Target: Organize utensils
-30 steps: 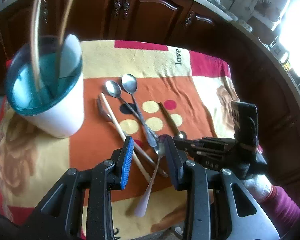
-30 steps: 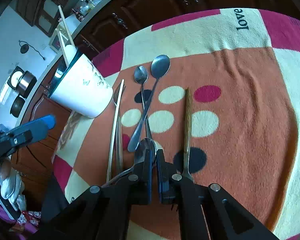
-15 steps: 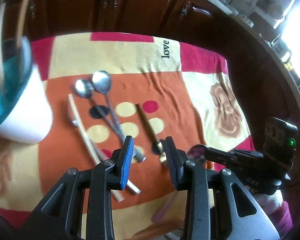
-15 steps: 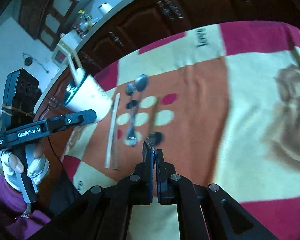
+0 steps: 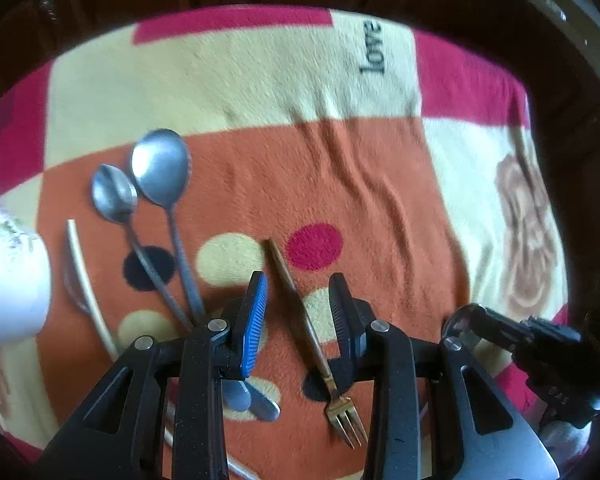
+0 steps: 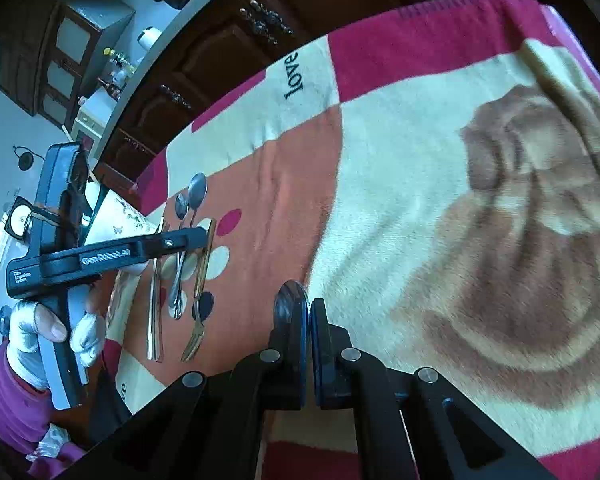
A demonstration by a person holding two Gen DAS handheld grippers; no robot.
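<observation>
Here the right gripper (image 6: pixel 309 316) fingers pinch a spoon (image 6: pixel 288 300); the left gripper (image 5: pixel 298 312) fingers spread wide astride the gold fork (image 5: pixel 312 336).

Right gripper (image 6: pixel 309 320) clamped on spoon (image 6: pixel 290 306), bowl poking above fingertips, over blanket (image 6: pixel 440 208). Left gripper (image 6: pixel 196 238) at 9 o'clock, above fork (image 6: pixel 198 304), two spoons (image 6: pixel 186 240), chopsticks (image 6: pixel 155 308); white cup (image 6: pixel 120 220) behind it.

My left gripper (image 5: pixel 298 322) is black plastic with silver screw heads at its pivots; one finger (image 5: pixel 254 320) wears a ribbed blue pad. "GenRobot.AI" runs in white along its side. My left hand (image 6: pixel 54 326) wears a white glove, fingertips bare, below a magenta sleeve (image 6: pixel 8 404).
</observation>
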